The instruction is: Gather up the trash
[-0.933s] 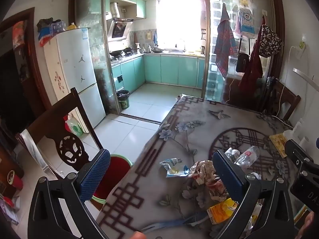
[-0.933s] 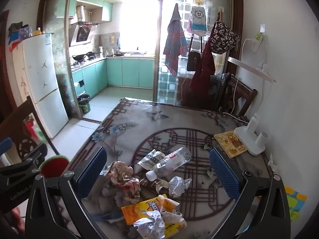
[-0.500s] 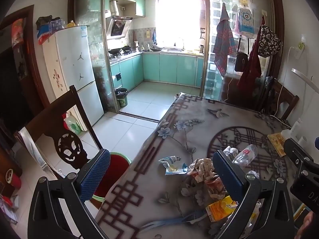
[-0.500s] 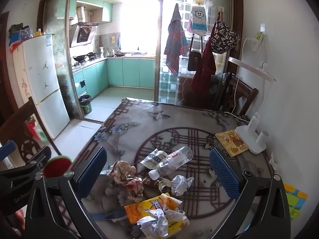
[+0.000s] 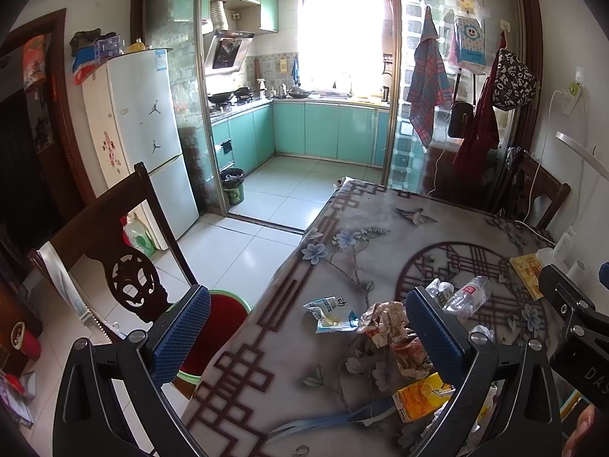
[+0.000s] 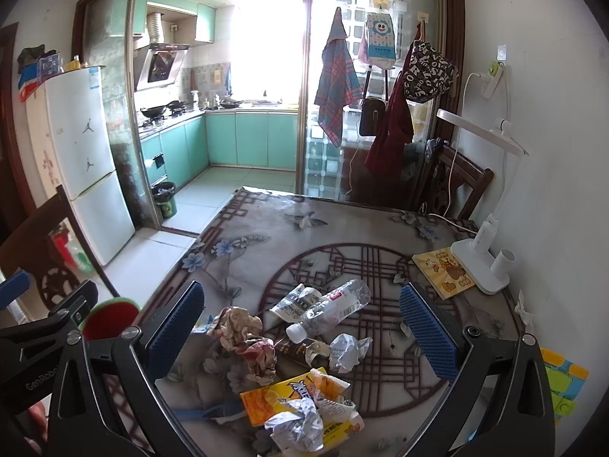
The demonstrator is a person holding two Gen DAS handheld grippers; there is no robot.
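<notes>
Right wrist: right gripper fingers wide, empty | crushed clear plastic bottle and crumpled wrappers between fingers on table | left gripper fingers wide, empty

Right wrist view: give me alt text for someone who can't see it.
The open right gripper hovers over a litter pile on a patterned table: a clear plastic bottle, crumpled paper and an orange snack wrapper. A white desk lamp stands at right.

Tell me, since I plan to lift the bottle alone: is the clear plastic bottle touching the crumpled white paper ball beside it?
Apart. The right wrist view shows dark tablecloth between the plastic bottle and the white paper ball, nearest at the bottle's cap.
</notes>
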